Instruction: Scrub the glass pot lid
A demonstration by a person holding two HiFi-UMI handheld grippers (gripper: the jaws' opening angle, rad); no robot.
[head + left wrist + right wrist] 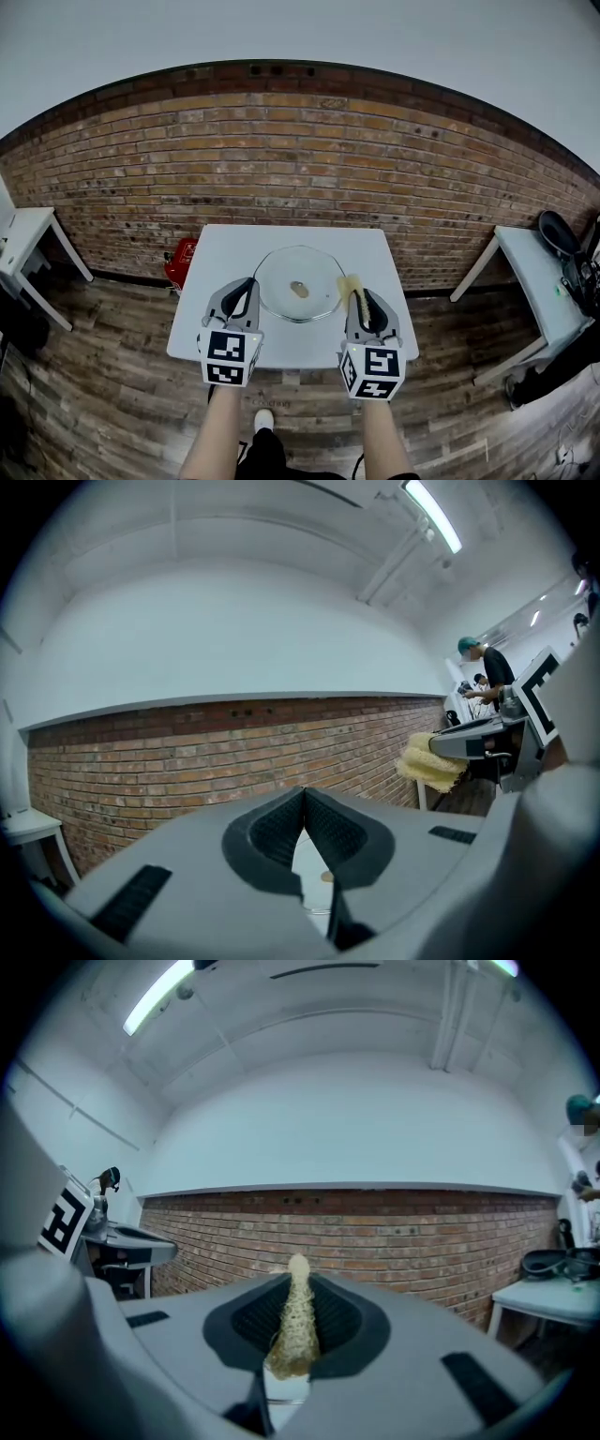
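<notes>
A round glass pot lid with a small brown knob lies flat in the middle of a white table. To the left of the lid my left gripper is shut with nothing between its pads. On the lid's right side my right gripper is shut on a yellow sponge, which sticks out past the fingertips beside the lid's rim. In the right gripper view the sponge stands squeezed between the dark pads. The same sponge shows at the right of the left gripper view.
A brick wall runs behind the table. A red object sits on the floor at the table's left. White side tables stand at far left and far right, the right one carrying dark gear. A person stands far off.
</notes>
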